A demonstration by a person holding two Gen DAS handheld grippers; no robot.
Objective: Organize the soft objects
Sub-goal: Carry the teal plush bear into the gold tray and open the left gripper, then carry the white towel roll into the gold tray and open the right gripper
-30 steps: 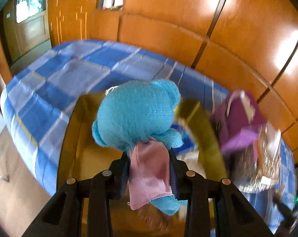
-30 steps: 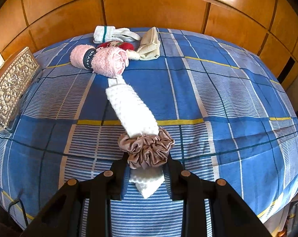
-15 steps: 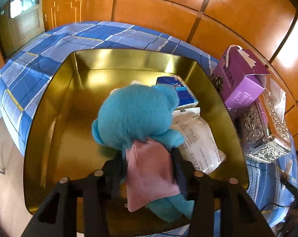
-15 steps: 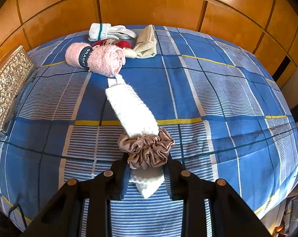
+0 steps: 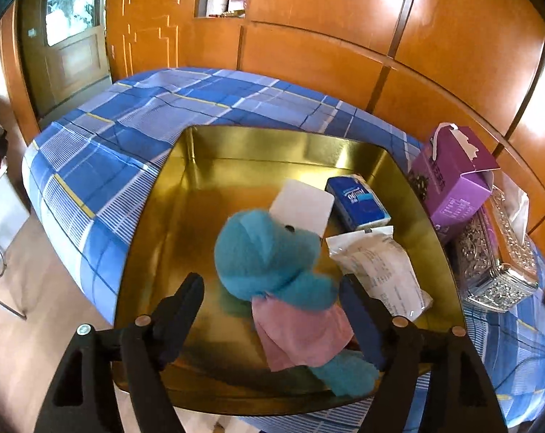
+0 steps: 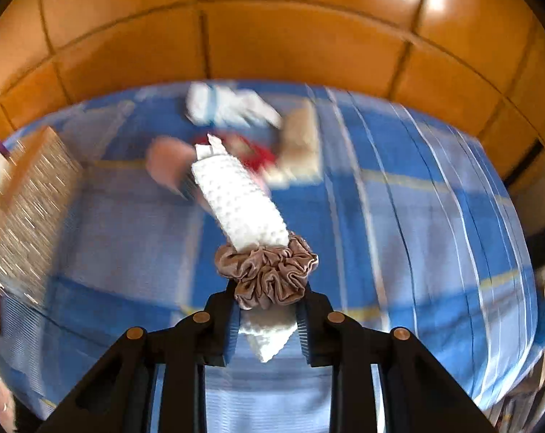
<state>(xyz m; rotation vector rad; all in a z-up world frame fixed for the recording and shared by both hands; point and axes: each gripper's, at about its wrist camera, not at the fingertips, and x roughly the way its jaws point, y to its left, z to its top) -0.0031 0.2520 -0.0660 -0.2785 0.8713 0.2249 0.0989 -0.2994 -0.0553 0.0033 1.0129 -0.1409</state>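
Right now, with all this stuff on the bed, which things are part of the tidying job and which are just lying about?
Part of the job:
- blue plush toy with pink cloth, between the opening left gripper
- white knobbly cloth roll with brown satin scrunchie, in the right gripper
- gold metal tray

Lying about:
- purple cardboard box
- ornate silver box

Glossy orange wood panelling (image 5: 344,18) with dark seams, bright glare patches high up. Against the panelling, bed in blue checked cover (image 5: 135,119). Left of bed, wooden door (image 5: 74,43) with bright glazed upper panel. Below bed's left edge, pale brown floor (image 5: 30,324).
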